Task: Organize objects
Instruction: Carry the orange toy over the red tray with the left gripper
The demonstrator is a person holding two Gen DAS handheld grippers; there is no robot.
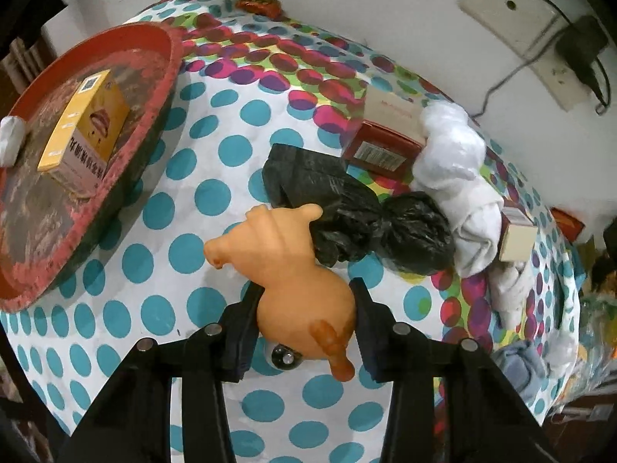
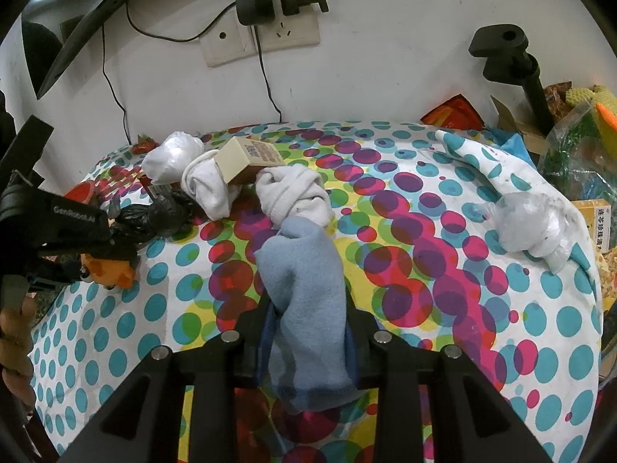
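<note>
Your left gripper (image 1: 306, 301) pinches 1 orange toy pig (image 1: 285, 266), 1 black bag (image 1: 358, 216) at its 1 o'clock; your right gripper (image 2: 308, 308) clamps 1 blue sock (image 2: 304, 293).

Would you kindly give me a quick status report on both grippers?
Left gripper jaws clamped on orange toy pig. Right gripper shut on blue sock. Black bag against the pig's head; red tray holds yellow box.

Dotted tablecloth (image 1: 231, 146), red tray (image 1: 162, 88), perhaps socks (image 2: 293, 193)
</note>
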